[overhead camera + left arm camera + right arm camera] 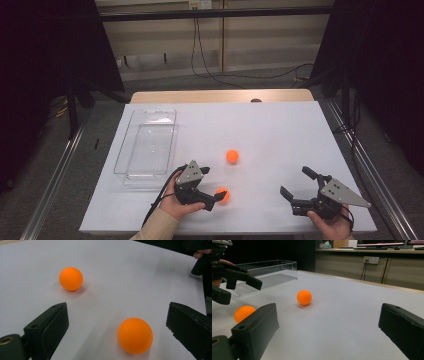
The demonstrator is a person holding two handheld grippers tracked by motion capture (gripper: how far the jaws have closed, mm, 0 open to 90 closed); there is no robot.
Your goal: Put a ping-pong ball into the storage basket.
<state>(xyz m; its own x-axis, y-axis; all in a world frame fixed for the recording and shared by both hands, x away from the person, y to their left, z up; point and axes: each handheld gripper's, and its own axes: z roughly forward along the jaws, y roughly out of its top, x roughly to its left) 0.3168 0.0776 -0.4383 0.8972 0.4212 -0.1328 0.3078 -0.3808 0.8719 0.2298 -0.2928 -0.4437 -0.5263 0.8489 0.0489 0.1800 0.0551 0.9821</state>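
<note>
While its two black jaws stood wide apart, the left tool (216,196) lay low over the white table (280,130), gripped by the person's left hand (176,206) near the table's front edge. Between those jaws sat the near orange ball (222,194), resting on the table and not pinched; in the left gripper view this ball (135,335) lay closer to the right jaw than to the left, with open table on both sides of it. Beyond it, the far orange ball (232,156) rested alone on the table, well apart from the first, and in the left gripper view it (71,278) showed up and to the left of the near one. Farther left on the table lay a clear plastic tray (131,131), long and shallow, with its length running away from the person. Over at the right side, the right tool (296,185) was held by the right hand (331,222) with its jaws also spread wide and nothing between them, pointing left toward the balls. From the right gripper view both balls showed ahead of it, the far one (304,297) out on the open table.
</note>
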